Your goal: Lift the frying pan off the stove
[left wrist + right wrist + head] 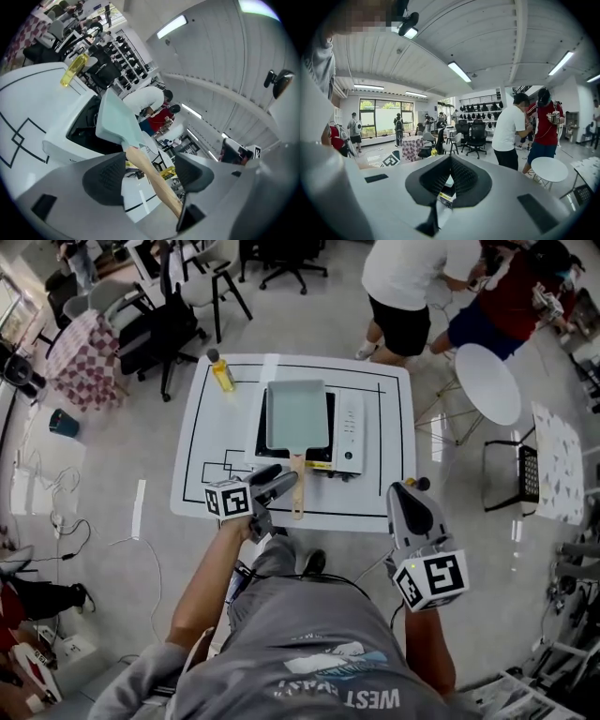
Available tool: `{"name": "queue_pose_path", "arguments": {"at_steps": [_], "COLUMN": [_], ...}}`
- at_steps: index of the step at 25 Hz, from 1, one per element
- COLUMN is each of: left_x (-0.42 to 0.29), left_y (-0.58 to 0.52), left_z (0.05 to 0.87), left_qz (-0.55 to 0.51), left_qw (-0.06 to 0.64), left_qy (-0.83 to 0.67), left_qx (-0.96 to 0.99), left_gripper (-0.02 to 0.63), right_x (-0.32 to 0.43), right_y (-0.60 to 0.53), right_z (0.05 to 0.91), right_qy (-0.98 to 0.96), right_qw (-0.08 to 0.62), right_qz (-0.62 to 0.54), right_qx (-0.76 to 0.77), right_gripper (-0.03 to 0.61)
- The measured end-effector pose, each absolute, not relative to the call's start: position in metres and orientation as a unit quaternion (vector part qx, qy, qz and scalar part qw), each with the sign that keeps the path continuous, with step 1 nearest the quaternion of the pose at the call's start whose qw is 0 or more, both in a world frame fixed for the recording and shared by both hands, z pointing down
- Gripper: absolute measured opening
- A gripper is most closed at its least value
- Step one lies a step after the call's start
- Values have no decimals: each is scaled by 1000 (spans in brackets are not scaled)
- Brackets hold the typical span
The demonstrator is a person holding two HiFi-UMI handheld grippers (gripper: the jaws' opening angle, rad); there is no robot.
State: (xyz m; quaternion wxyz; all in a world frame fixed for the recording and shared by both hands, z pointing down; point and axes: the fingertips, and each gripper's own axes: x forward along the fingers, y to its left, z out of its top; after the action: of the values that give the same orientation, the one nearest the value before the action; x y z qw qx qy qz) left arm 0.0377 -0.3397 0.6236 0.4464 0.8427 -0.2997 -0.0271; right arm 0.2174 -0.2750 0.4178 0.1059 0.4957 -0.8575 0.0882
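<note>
At table's [211, 451] near edge, left gripper [277, 482] stands with jaws spread around the wooden handle [298, 491], pads not pressing. Recommendation: close firmly mid-handle, then lift level, since the rectangular frying pan [297, 413] sits flat on the portable stove [349, 432] beyond. Left forearm is extended forward. Right gripper [412, 491] hangs beside the table's corner, jaws pressed together, empty.

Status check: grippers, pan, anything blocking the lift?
Left gripper open, pan handle between its jaws, not gripped. Right gripper shut, empty. Frying pan flat on stove, not yet lifted. Yellow bottle at far corner, clear.
</note>
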Motion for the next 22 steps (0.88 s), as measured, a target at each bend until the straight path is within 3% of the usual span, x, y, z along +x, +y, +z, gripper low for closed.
{"name": "queue_pose_path", "arguments": {"at_steps": [5,17,19,22], "left_x": [54,96,103,108], "left_y": [-347,-353,-353,-351], "left_z": [654,671,668,662], "left_qz": [-21,-25,-25,-18], "left_qw": [499,567,568,562], "left_qy": [-275,-207,-194,-184], "left_qx": [821,797,800,806], "left_gripper": [363,365,344,262], "right_x": [217,217,218,217], "right_y": [-284,-296,-297,-297], "right_z": [431,449,449,447], "right_qy": [-854,-846,-846,-844], "right_qw": [114,125,125,125], "right_qz": [95,112,113,118], "right_qx": [499,505,506,509], "right_gripper": [11,11,11,11]}}
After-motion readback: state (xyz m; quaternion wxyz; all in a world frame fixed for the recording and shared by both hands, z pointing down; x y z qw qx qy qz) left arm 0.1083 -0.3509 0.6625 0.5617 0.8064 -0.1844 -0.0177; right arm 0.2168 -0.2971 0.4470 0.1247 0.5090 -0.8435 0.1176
